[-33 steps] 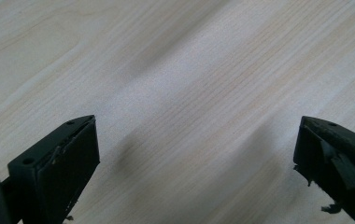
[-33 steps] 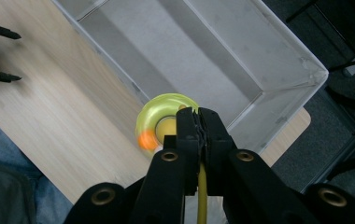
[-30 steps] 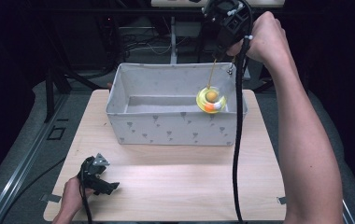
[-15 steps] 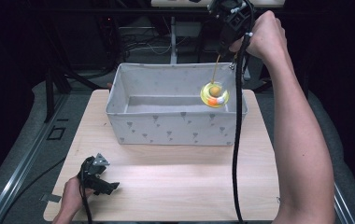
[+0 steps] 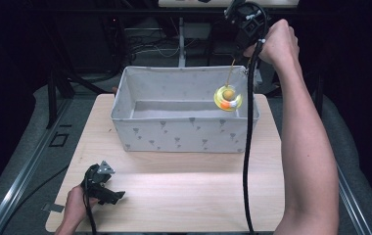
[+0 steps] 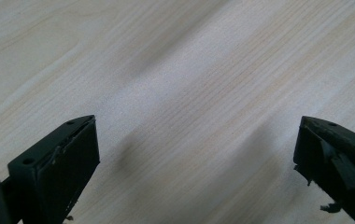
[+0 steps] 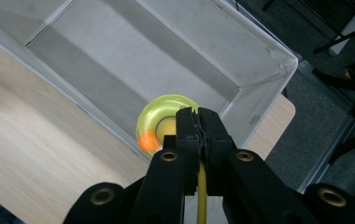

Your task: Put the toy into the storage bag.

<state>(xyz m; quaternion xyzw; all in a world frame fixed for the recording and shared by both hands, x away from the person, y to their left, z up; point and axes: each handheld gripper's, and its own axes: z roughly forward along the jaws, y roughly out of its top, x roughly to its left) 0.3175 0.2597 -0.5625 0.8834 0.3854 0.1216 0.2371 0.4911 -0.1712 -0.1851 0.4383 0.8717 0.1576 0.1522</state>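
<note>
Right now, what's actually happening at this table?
A person's right gripper, raised above the grey fabric bin, is shut on a yellow stick from which a yellow ring toy dangles over the bin's right end. The left gripper rests open on the wooden table, holding nothing.

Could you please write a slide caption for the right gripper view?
Shut right tongs hold a yellow stick, dangling a yellow ring toy above the grey bin.

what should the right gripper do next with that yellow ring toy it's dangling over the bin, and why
Probably lower it: the right gripper is shut on the yellow cord, and the ring toy hangs at rim height of the grey bin, not yet resting inside.
</note>
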